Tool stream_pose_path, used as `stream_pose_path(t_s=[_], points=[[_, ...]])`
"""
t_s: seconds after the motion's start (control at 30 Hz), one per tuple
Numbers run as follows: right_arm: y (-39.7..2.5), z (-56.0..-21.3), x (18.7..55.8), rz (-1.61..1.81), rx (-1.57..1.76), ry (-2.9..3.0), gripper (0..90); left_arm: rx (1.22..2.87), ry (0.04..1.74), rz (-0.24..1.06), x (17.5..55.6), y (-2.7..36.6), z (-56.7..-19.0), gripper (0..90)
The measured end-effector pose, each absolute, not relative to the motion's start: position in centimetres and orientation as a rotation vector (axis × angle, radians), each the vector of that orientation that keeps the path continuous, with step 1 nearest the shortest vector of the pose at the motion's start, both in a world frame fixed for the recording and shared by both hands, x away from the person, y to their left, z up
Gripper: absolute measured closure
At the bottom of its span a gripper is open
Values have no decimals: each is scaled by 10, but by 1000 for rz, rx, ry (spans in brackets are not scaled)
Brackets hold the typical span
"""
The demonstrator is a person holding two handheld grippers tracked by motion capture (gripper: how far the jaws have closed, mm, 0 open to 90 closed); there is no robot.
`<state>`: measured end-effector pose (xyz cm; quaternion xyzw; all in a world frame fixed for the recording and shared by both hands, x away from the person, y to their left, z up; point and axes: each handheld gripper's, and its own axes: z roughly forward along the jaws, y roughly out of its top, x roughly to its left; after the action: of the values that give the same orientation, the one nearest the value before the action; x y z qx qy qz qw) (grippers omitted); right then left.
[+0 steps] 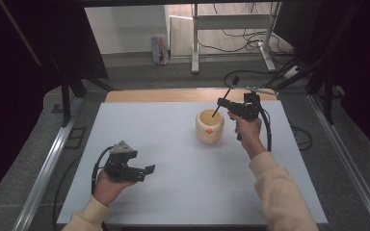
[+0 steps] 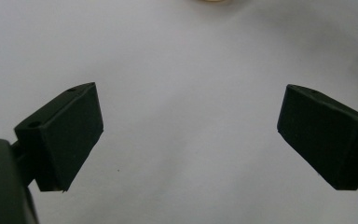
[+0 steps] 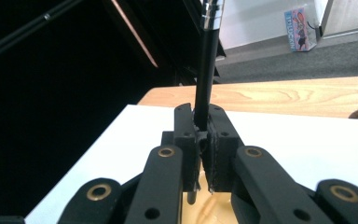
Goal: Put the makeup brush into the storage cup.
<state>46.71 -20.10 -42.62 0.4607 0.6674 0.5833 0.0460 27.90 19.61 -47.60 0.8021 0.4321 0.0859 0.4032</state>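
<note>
Colourful box (image 3: 300,29) on the floor, upper right of the right gripper view: vertical lettering on its blue edge, too small to read. Orange mark on the wooden cup (image 1: 209,126): no legible characters. No other text seen.

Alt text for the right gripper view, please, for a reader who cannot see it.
The right gripper has its fingers shut on a thin black brush handle with a silver ferrule, held upright above a pale wooden cup. Beyond lie the white table mat, a wooden table edge and a dark curtain.
</note>
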Motion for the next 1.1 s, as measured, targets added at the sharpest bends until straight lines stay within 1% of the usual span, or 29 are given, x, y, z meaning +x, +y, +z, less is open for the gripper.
stream_pose_path(t_s=[0.4,0.83,0.87,0.9,0.93,0.97,1.03,1.1], points=[[-189,-441,468,1709,1390,2090,831,2031,1092,216,279,197,-476,78],[-186,-445,467,1680,1373,2104,821,2028,1092,213,280,197,-476,79],[-185,-446,467,1683,1368,2107,790,2029,1093,214,280,197,-476,79],[-185,-446,467,1681,1354,2109,688,2030,1093,214,280,197,-476,79],[-183,-445,466,1657,1347,2105,480,2029,1093,214,280,197,-476,79],[-181,-445,465,1620,1349,2094,363,2028,1092,214,280,197,-476,79],[-180,-443,463,1615,1344,2075,259,2029,1093,214,280,197,-476,78],[-180,-441,462,1645,1350,2055,224,2032,1093,214,280,197,-477,79]])
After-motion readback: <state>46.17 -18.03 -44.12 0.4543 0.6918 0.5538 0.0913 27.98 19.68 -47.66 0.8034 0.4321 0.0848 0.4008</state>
